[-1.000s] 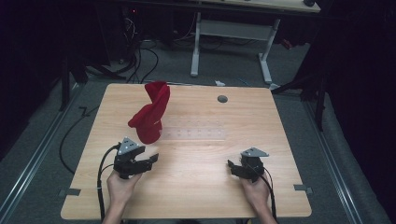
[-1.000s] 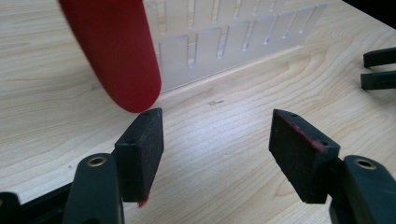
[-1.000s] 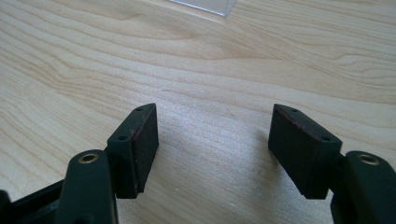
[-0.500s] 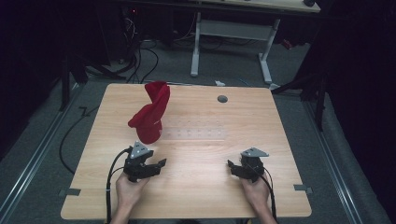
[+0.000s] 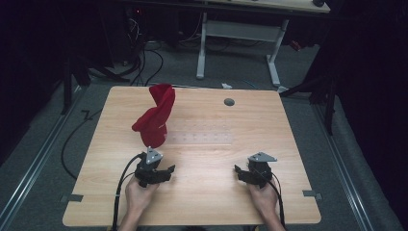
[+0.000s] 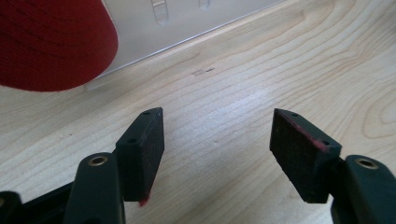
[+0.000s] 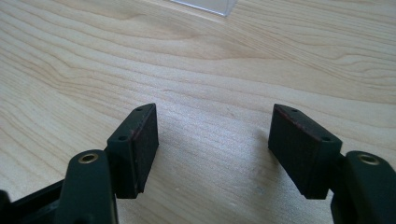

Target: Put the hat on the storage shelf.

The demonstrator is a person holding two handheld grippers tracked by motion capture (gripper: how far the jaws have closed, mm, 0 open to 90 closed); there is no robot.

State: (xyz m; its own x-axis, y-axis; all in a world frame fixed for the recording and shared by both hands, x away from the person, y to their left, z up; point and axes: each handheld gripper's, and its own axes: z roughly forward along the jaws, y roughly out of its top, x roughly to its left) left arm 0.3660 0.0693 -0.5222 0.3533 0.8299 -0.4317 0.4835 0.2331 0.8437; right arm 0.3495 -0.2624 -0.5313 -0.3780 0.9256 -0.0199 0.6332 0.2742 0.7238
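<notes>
Two hand-held grippers rest low over the near part of the light wooden bench (image 5: 202, 197), and neither of them holds anything, so I judge that the work with the cloth is at a pause: either it is just finished or a new grasp is not yet begun. The largest thing on the bench is the red knitted cloth (image 5: 155, 117), which stands up in a twisted, draped shape at the left side, over the left end of a clear flat plastic rack (image 5: 199, 138); what carries it upright is hidden by the cloth itself. In the left gripper view the rounded red edge of the cloth (image 6: 51, 42) is just ahead and to the left of the jaws, above the clear rack (image 6: 187, 23), not touching them. The left hand-held gripper (image 5: 155, 174) is released, with bare wood between its pads. The right hand-held gripper (image 5: 251, 174) is well apart from the cloth, also released, over bare wood. A small dark round hole cover (image 5: 229, 102) lies at the far side. If more folding or removing is wanted, it is all left to do.
</notes>
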